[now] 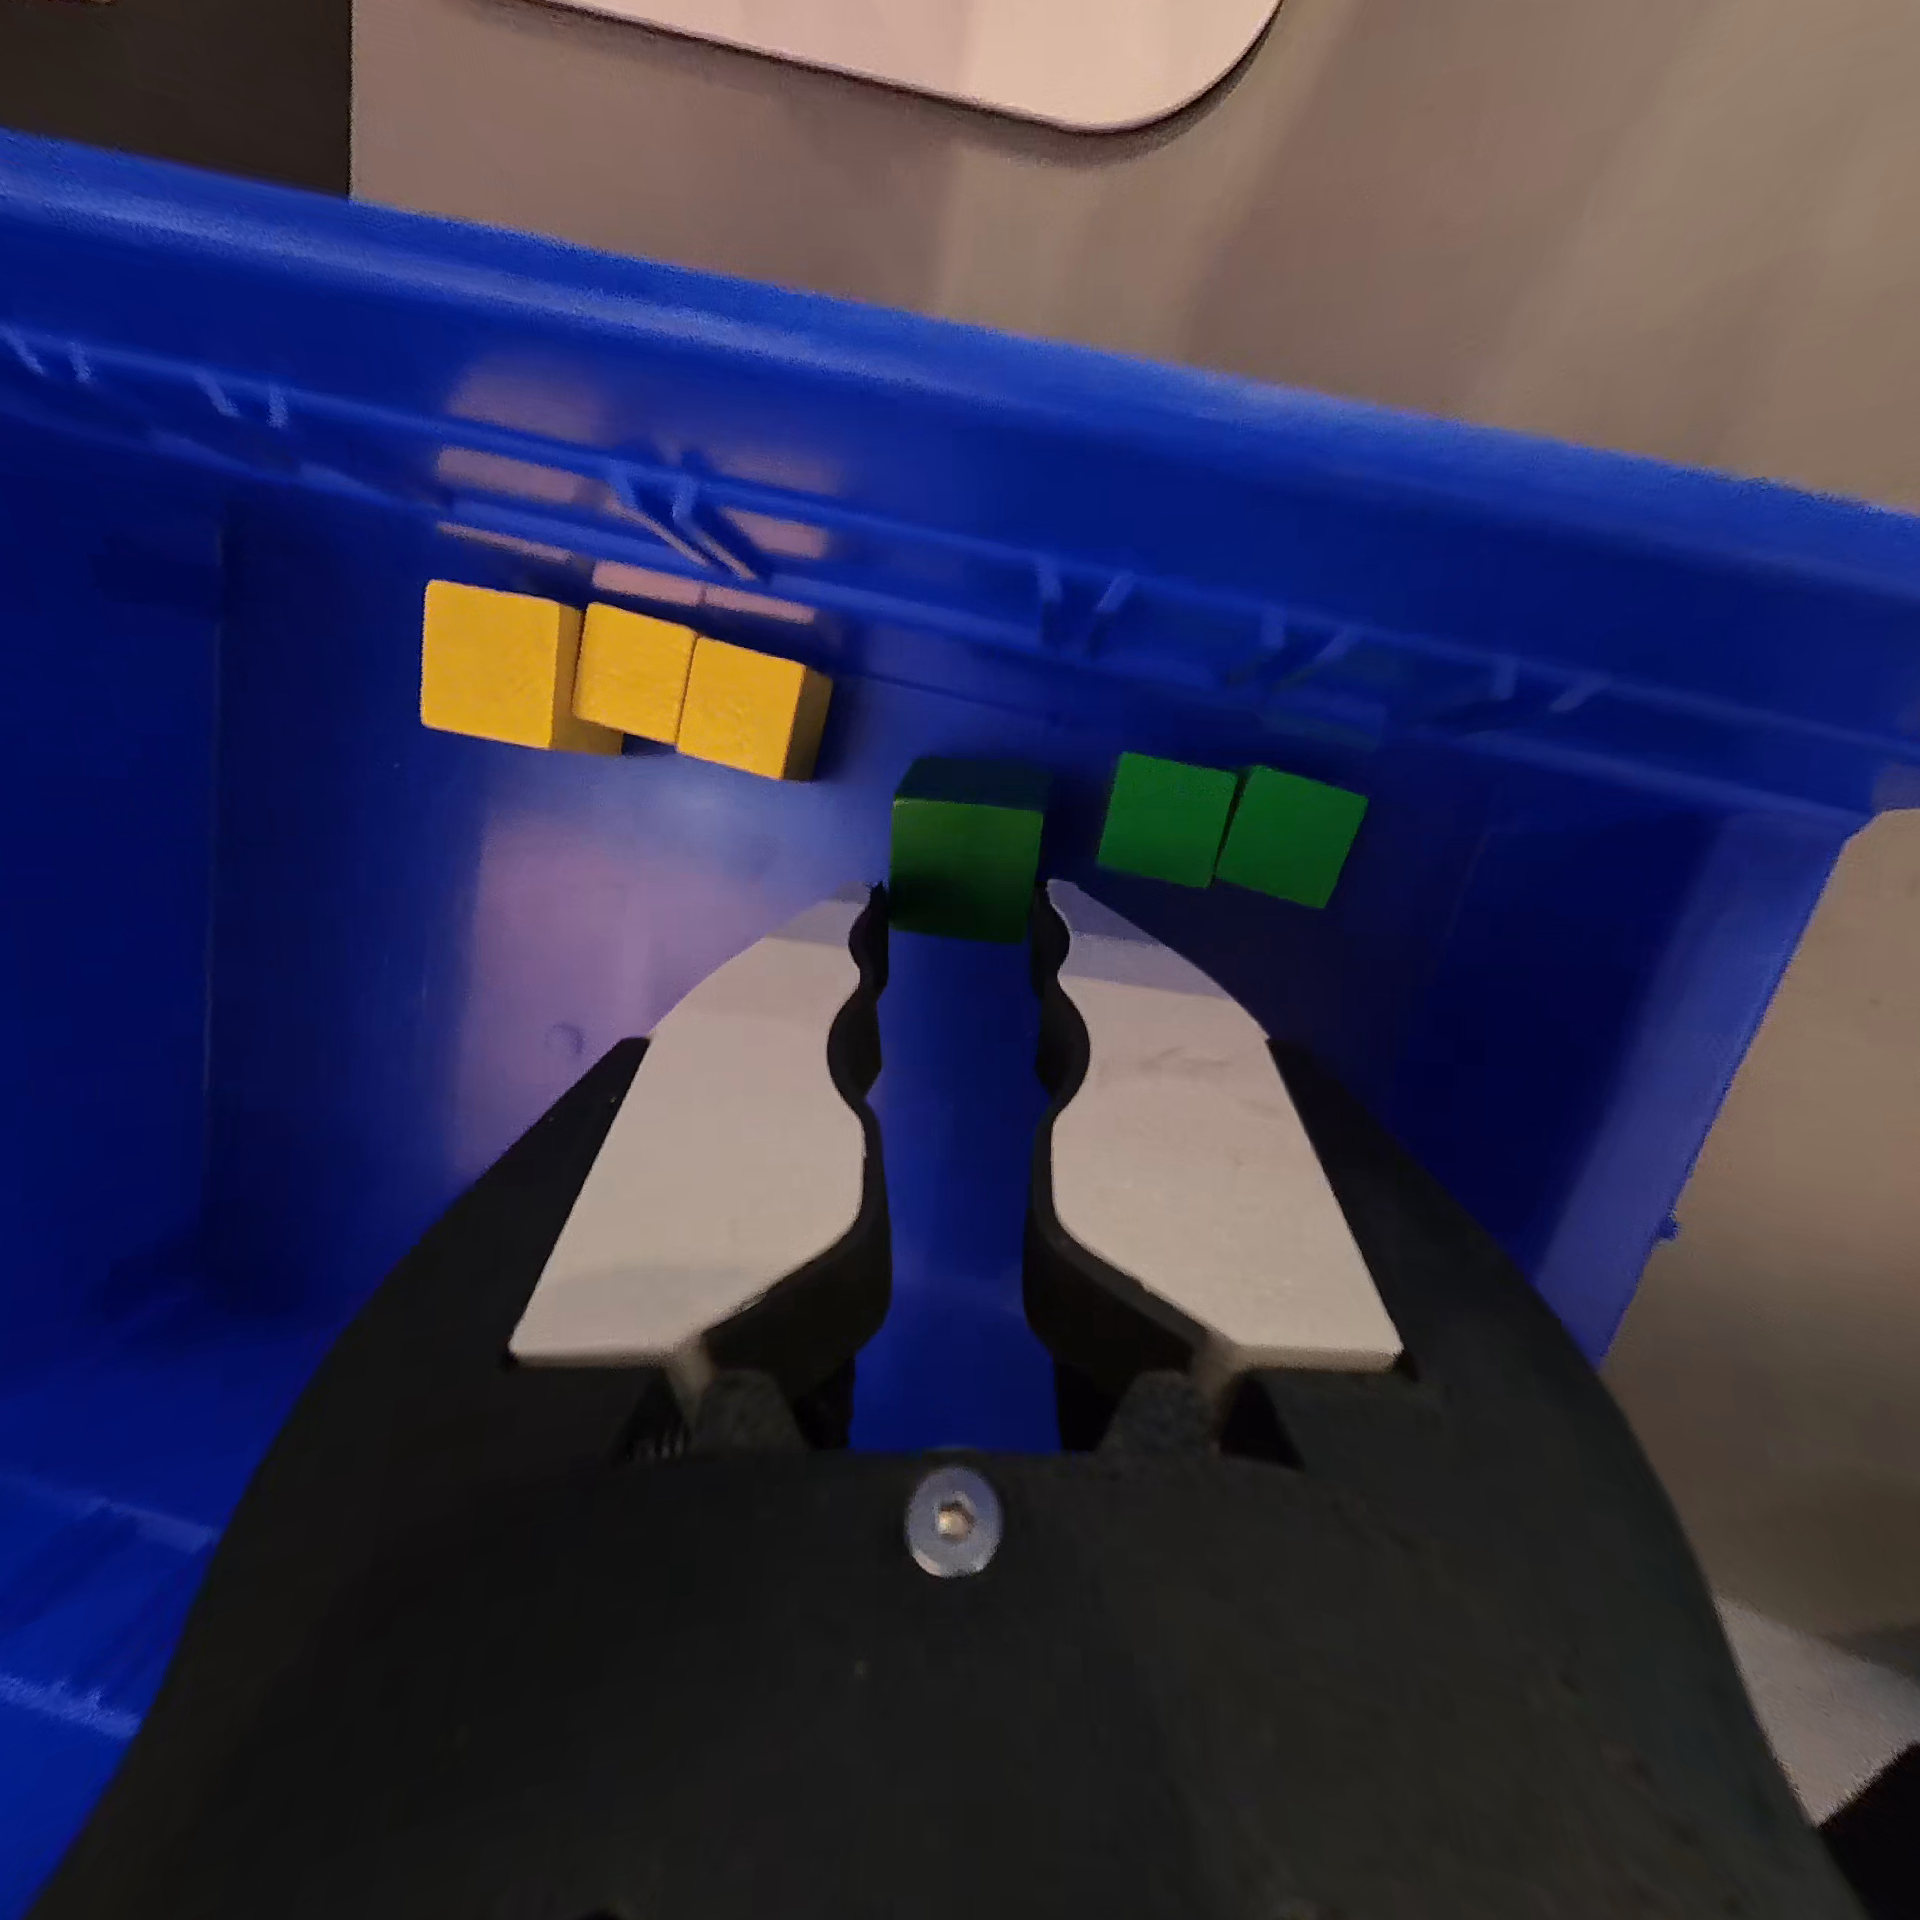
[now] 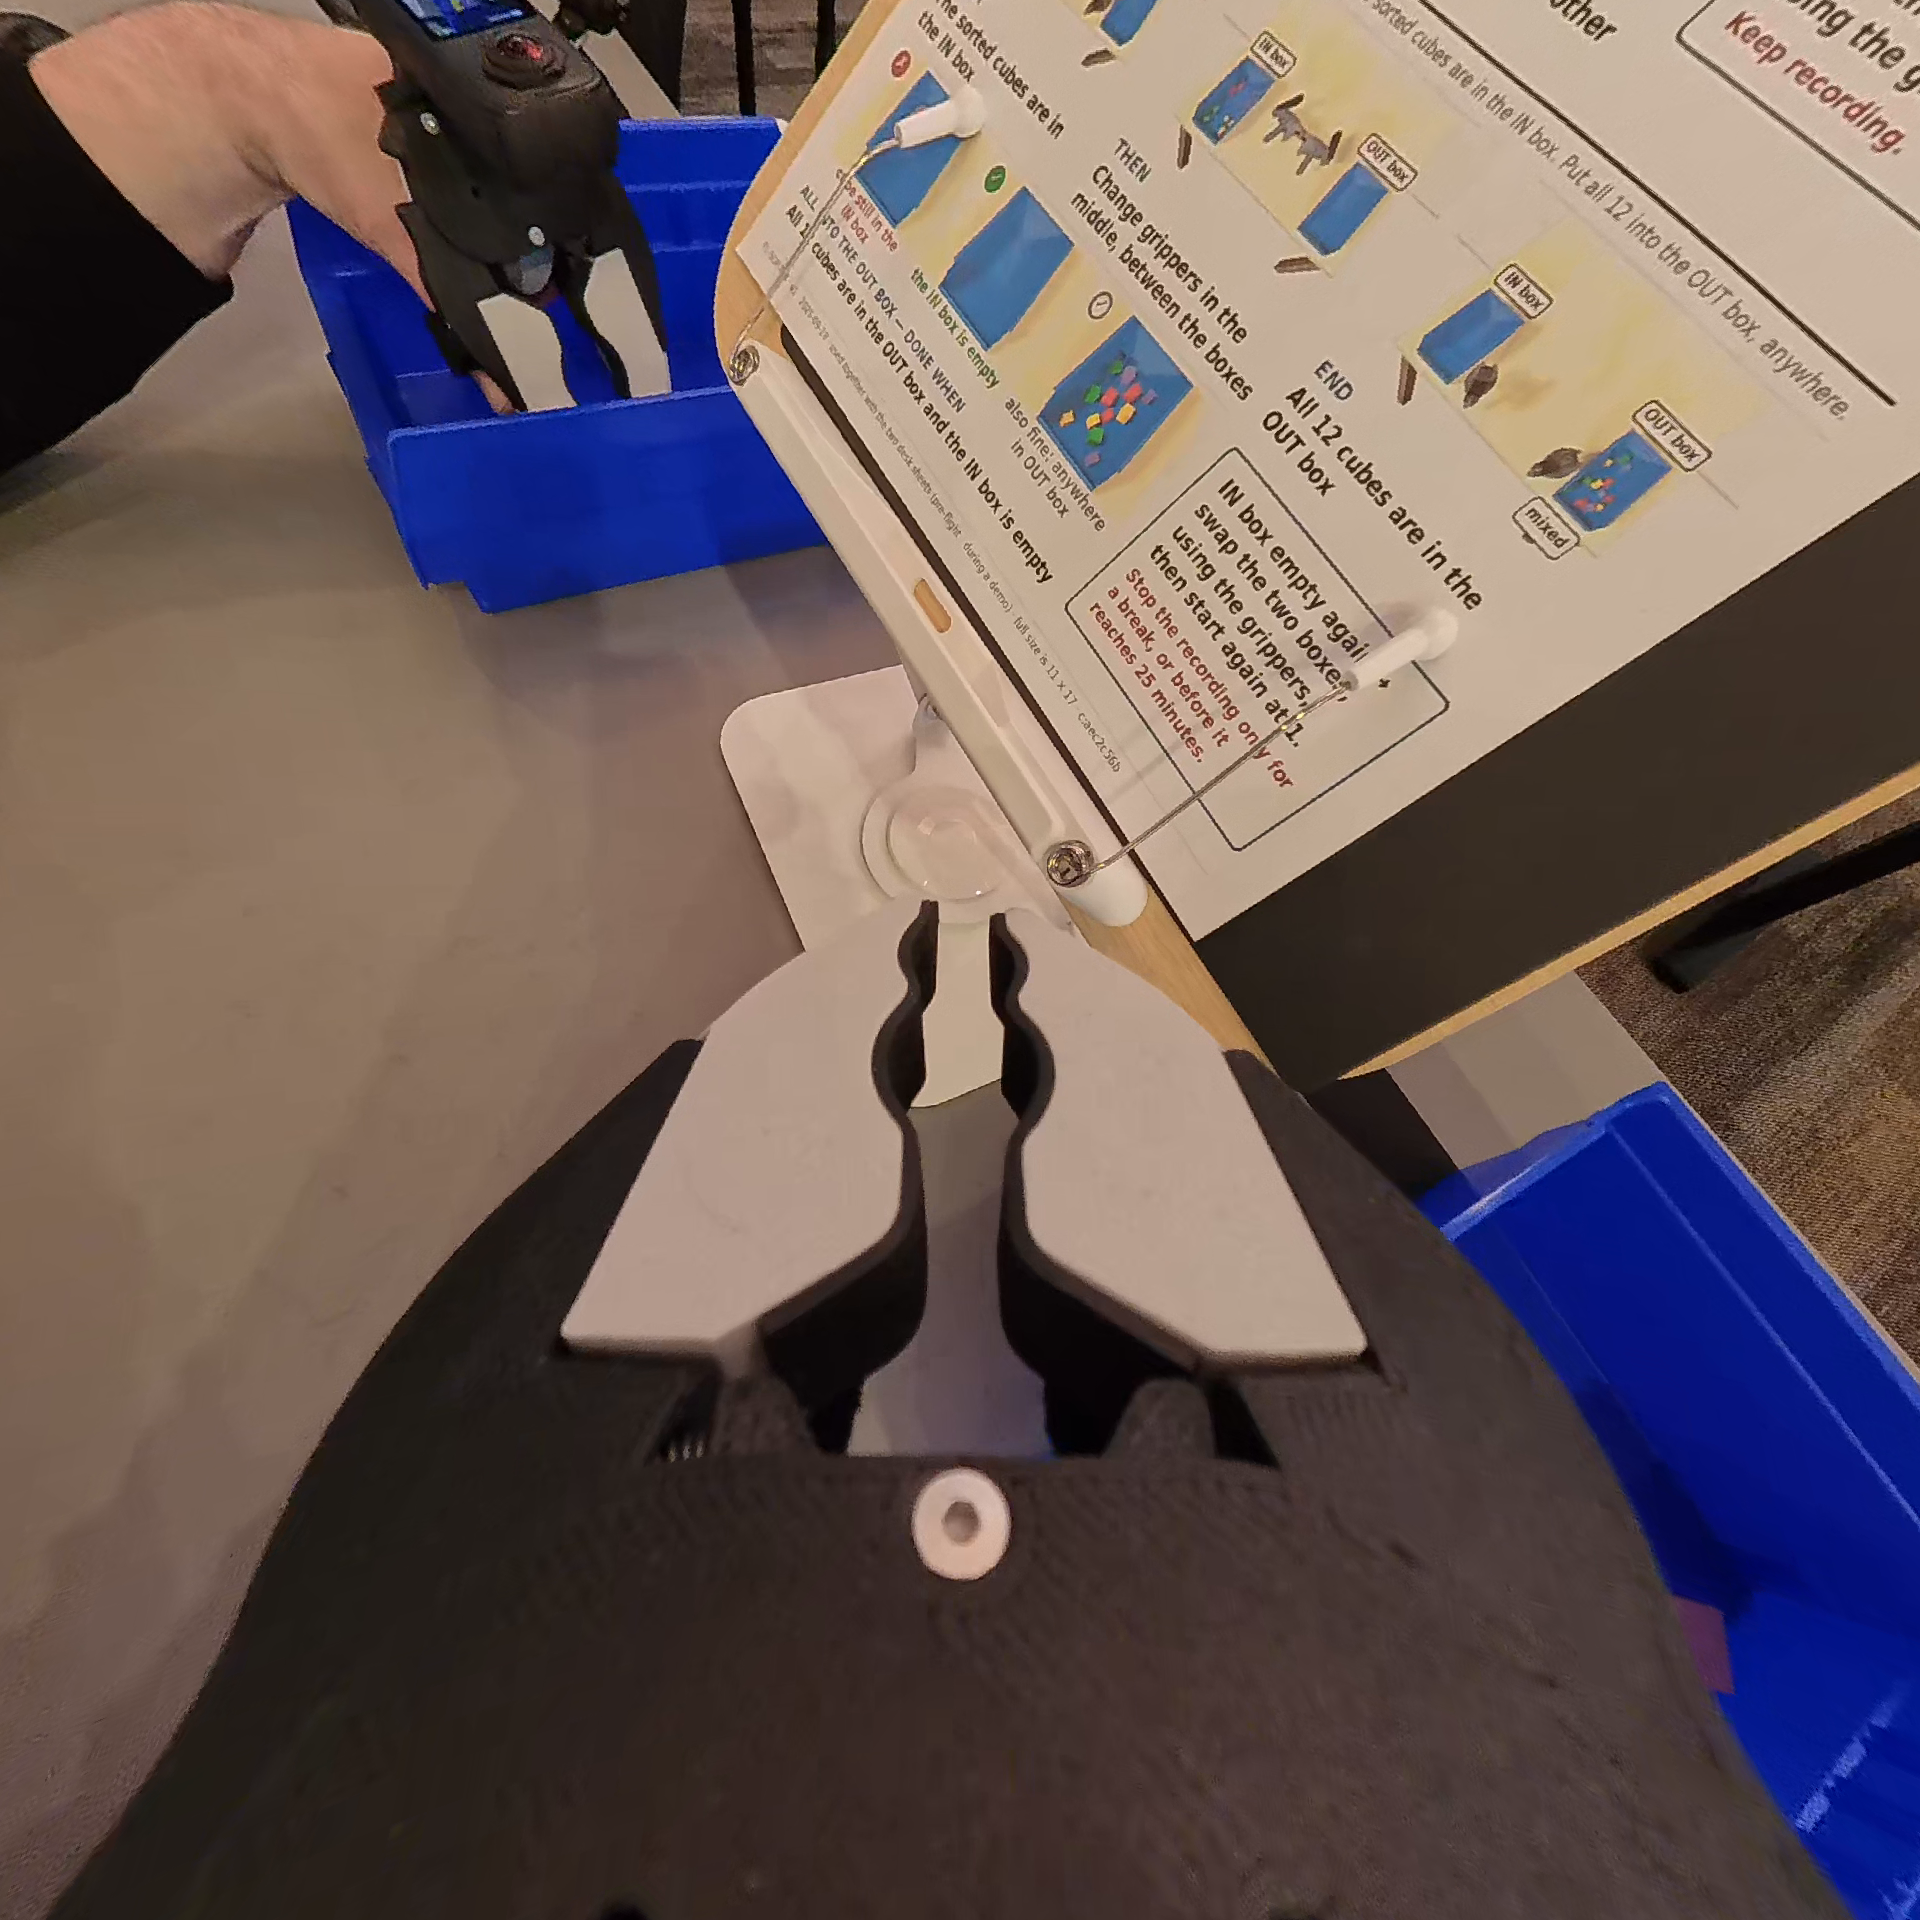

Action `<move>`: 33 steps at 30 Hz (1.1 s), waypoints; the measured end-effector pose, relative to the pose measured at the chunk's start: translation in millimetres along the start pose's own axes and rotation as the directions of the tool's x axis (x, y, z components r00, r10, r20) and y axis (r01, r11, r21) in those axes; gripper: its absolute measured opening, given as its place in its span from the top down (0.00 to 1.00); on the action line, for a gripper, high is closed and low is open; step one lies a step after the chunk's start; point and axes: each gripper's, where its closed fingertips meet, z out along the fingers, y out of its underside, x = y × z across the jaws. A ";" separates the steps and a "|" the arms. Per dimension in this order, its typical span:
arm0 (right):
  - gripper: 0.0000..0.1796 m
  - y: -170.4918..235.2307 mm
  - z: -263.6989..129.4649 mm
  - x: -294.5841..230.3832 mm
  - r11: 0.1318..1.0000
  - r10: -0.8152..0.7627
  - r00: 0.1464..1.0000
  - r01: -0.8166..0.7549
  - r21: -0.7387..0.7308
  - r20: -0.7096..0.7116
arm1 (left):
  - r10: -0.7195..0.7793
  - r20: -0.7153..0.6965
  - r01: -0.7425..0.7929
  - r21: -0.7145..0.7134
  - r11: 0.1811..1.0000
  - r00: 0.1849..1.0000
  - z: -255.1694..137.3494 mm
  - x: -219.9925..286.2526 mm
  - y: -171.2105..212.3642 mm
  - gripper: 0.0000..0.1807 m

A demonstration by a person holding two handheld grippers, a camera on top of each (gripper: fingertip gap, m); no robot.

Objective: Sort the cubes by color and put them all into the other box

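Item 1. Your left gripper [image 1: 964,902]: inside the blue box [image 1: 935,416], tips clamped on the sides of a dark green cube [image 1: 966,868]. Whether that cube rests on the box floor or hangs just above it cannot be told from the left wrist view.

Item 2. Green pair [image 1: 1231,836]: two lighter green cubes, touching each other, against the box's far wall toward its right end. The held cube sits just beside them on their left, apart by a small gap.

Item 3. Yellow row [image 1: 613,681]: three yellow cubes side by side along the same far wall, left of the greens.

Item 4. Your right gripper [image 2: 961,940]: idle over the grey worktop [image 2: 312,883], jaws a narrow gap apart with nothing between them, pointed at the white foot of the instruction board [image 2: 1351,416].

Item 5. Second blue box [image 2: 1683,1299]: at the worktop's near right edge; something purple shows on its floor, too little visible to name.

Step in hand, as judged: colour grouping, with the dark green cube either joining the green pair or being lifted away; the frames do not settle which.

Next move, if placing: nudge the cube right until it touches the pair, let go, and draw straight back so your tips do not drag it. If lifting: rise clear of the far wall's rim before crossing to the second blue box.
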 end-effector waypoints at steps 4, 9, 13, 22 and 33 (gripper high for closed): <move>0.95 -0.6 -1.5 0.6 1.000 0.002 1.000 -0.002 0.007 0.002 | -0.010 0.018 0.010 -0.003 1.000 1.000 -1.7 -3.9 2.8 0.86; 0.95 0.3 0.4 -0.1 1.000 -0.004 1.000 0.004 0.001 0.004 | -0.024 0.002 0.025 -0.012 1.000 1.000 11.3 -3.9 3.6 0.85; 0.95 -0.6 -1.2 -0.4 1.000 -0.005 1.000 0.005 0.008 0.005 | -0.023 0.002 0.023 -0.001 1.000 1.000 16.8 -4.2 -1.5 0.84; 0.95 -15.4 2.7 -22.8 0.994 -0.087 0.994 0.082 0.072 0.061 | -0.059 0.069 0.052 0.097 0.994 0.996 -30.3 -8.6 -12.2 0.84; 0.90 -38.4 63.3 -111.7 0.989 -0.114 0.938 0.077 0.125 0.328 | 0.157 0.266 -0.216 0.213 0.953 0.951 -103.2 41.4 -96.0 0.84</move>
